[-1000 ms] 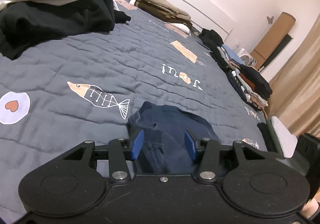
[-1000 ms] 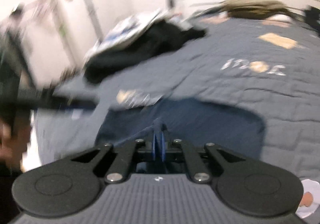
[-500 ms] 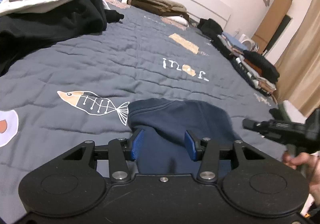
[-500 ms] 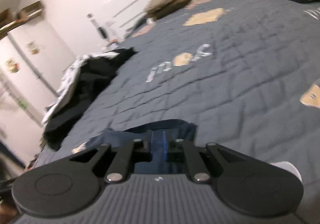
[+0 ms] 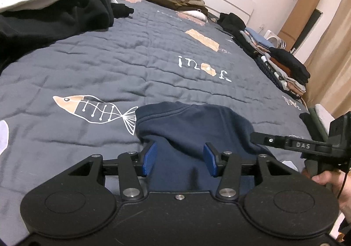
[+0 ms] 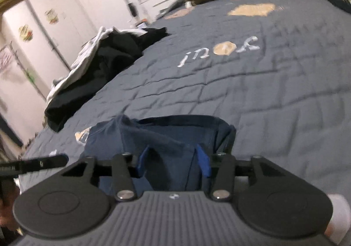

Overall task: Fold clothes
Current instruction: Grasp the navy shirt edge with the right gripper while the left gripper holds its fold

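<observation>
Home bedroom, quilted bedspread (image 5: 136, 55), clothes stack (image 5: 283, 66), wardrobe (image 6: 57, 26)

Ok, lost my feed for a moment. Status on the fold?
Left tool open, navy garment between its pads. Right tool just opened, jaws apart over the same cloth. Garment bunched on grey quilt. Nothing in the way.

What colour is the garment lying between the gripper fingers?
Dark navy blue, plain with no print. The garment shows best in the left wrist view.

Two hand-held grippers (image 5: 179, 159) (image 6: 173, 163), one navy garment (image 5: 197, 123), one quilt (image 5: 131, 66).
</observation>
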Demonstrator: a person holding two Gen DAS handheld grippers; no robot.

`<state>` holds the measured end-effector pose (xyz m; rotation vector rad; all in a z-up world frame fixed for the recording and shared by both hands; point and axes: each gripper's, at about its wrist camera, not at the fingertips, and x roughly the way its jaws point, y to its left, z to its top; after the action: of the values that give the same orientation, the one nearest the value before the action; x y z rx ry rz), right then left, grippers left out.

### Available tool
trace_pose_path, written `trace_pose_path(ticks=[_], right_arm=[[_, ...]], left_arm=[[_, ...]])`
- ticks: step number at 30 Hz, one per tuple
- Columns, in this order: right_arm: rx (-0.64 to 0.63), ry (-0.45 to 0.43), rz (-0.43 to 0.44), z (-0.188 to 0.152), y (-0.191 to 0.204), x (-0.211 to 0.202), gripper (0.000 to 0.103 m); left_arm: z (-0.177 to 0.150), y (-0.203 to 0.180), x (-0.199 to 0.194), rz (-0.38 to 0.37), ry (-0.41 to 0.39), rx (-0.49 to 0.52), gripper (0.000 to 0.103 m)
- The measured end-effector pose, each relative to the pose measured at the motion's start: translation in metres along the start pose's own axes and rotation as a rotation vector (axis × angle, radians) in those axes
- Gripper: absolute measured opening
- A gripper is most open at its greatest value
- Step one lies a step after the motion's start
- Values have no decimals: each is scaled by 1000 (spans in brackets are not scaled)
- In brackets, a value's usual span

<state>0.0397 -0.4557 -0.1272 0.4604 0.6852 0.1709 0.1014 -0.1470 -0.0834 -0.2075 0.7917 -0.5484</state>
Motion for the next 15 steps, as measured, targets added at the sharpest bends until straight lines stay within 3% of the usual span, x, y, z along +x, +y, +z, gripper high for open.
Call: trace_pose_path(ticks=[1,2,5,12,15], right_arm=[[32,-6,0,1,-2,0,11],[63,-12,0,1,-4,0,6],[185,-107,29,7,-15,-19,6],[65,-127,-8,11,-9,-24,9],[-50,-154,-15,16,1,-34,27]], left_arm=[[0,0,1,0,3,0,47],[0,0,1,1,3,0,47],[0,1,2,6,-1,-6,47],[1,1,1,4,-4,-8,47],[1,1,0,-1,-7,-5,47]])
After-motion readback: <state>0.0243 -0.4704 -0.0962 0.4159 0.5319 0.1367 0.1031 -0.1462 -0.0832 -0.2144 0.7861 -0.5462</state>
